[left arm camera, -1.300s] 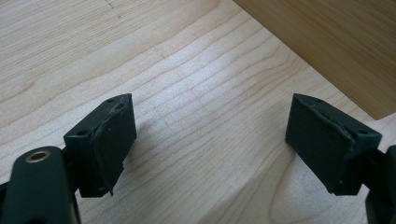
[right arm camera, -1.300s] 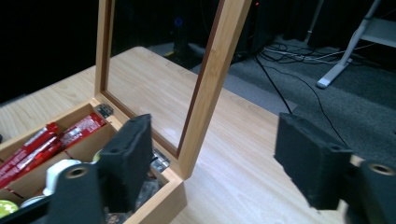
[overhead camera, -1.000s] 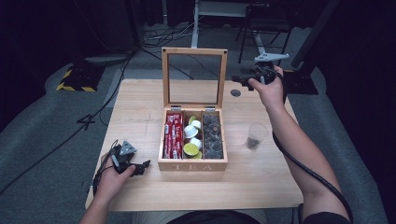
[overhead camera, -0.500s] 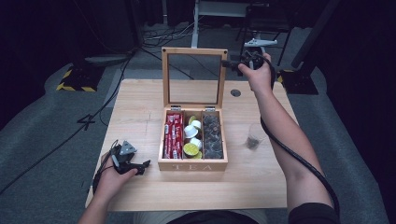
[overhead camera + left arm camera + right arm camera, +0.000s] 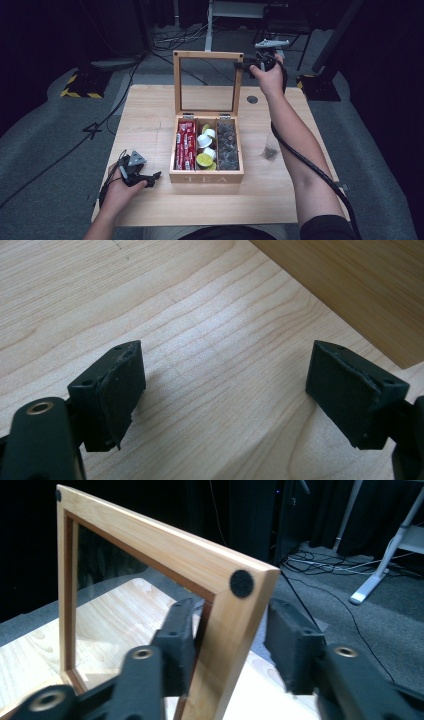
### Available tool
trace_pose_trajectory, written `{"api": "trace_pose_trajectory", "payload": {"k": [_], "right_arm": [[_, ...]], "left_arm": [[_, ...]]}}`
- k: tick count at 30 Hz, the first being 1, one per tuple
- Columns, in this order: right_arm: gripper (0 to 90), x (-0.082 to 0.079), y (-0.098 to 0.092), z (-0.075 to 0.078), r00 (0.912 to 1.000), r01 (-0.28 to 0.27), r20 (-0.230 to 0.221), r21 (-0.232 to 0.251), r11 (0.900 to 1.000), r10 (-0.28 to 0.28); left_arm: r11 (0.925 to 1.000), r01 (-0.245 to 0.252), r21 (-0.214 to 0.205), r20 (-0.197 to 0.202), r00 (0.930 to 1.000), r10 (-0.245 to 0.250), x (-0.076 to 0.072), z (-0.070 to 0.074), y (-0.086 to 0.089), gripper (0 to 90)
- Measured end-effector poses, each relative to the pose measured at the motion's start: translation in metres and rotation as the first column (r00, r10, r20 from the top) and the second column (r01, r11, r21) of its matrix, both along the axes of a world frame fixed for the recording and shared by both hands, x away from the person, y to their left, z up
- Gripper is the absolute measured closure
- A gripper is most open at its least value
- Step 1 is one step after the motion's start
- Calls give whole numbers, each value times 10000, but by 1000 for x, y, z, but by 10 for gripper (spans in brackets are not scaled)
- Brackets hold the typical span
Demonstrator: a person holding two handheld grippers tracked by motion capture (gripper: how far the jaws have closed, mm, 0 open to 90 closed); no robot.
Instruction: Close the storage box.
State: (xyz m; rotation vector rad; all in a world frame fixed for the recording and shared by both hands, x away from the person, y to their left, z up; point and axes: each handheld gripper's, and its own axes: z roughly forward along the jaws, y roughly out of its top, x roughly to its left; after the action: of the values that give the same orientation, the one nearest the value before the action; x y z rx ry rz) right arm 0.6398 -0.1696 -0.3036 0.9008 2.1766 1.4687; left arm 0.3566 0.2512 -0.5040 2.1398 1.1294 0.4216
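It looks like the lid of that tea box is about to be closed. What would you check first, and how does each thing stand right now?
1. Lid upright and fully open: ok.
2. Right hand-held gripper straddles the lid's frame at its top corner: ok.
3. Its jaws, which have just been closing, press on the frame: cannot tell; a gap shows at one pad.
4. Nothing sticks up above the tea box rim to block the lid: ok.
5. Left hand-held gripper open, beside the box, away from the lid's path: ok.

Wooden tea box (image 5: 206, 176), glass lid (image 5: 207, 83) upright
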Motion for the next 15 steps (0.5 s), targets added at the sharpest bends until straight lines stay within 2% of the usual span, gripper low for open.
{"api": "trace_pose_trajectory", "payload": {"k": [2, 6, 15], "right_arm": [[605, -1, 1, 1, 10000, -23, 0, -53, 10000, 23], [623, -4, 2, 3, 9993, 226, -291, 132, 9997, -222], [627, -12, 2, 9, 9997, 137, -181, -32, 9999, -137]], "left_arm": [[10000, 19, 8, -25, 10000, -19, 0, 0, 0, 165], [10000, 12, 4, -8, 10000, -12, 0, 0, 0, 165], [10000, -11, -1, 13, 10000, 11, 1, 0, 0, 165]]}}
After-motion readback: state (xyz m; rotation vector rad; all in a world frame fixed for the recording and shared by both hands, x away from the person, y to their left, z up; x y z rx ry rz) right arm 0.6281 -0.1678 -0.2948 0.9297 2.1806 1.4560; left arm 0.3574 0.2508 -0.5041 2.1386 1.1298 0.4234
